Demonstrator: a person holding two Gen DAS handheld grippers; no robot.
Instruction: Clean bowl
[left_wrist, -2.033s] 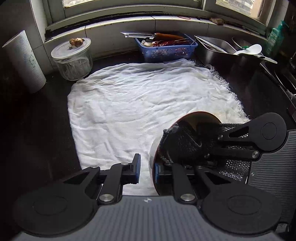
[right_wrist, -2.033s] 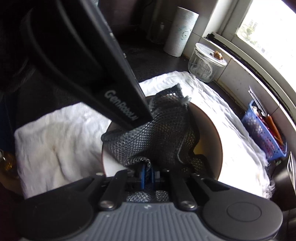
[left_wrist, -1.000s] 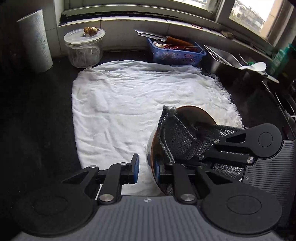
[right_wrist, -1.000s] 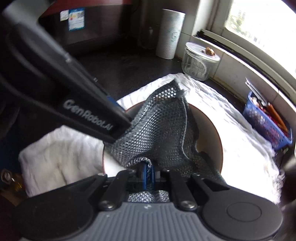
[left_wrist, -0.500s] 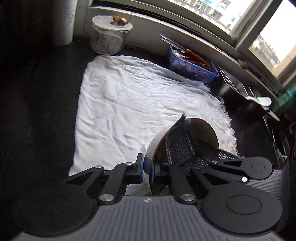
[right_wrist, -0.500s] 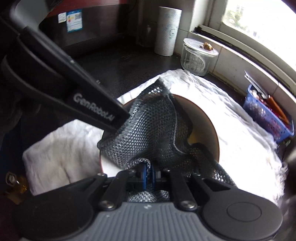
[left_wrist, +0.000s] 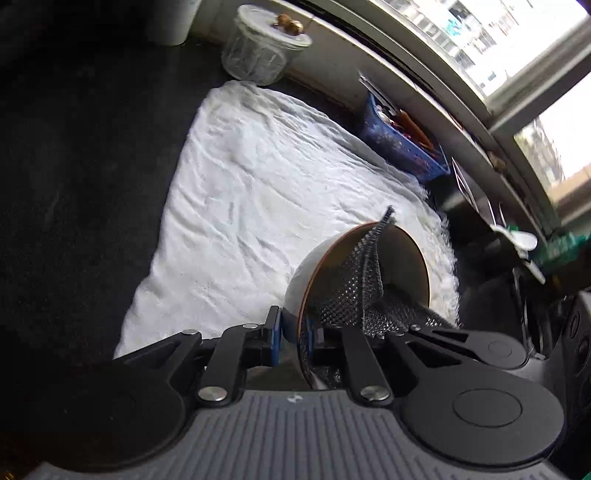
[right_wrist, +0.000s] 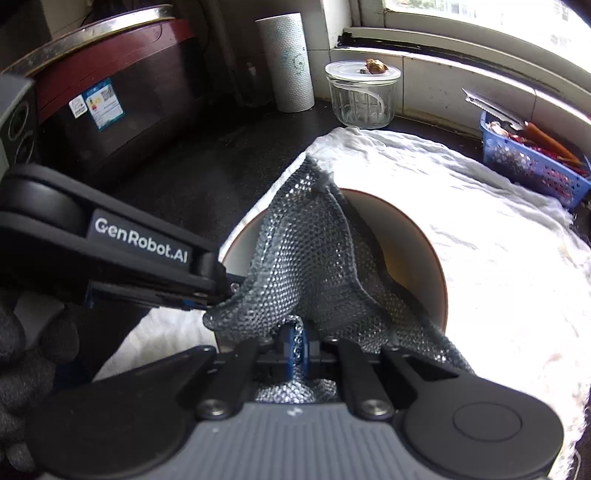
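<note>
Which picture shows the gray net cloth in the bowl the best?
The right wrist view. There the mesh cloth fills the middle, draped over the bowl and pinched by the right gripper. The left wrist view shows only a narrow, darker strip of it behind the rim that the left gripper clamps.
</note>
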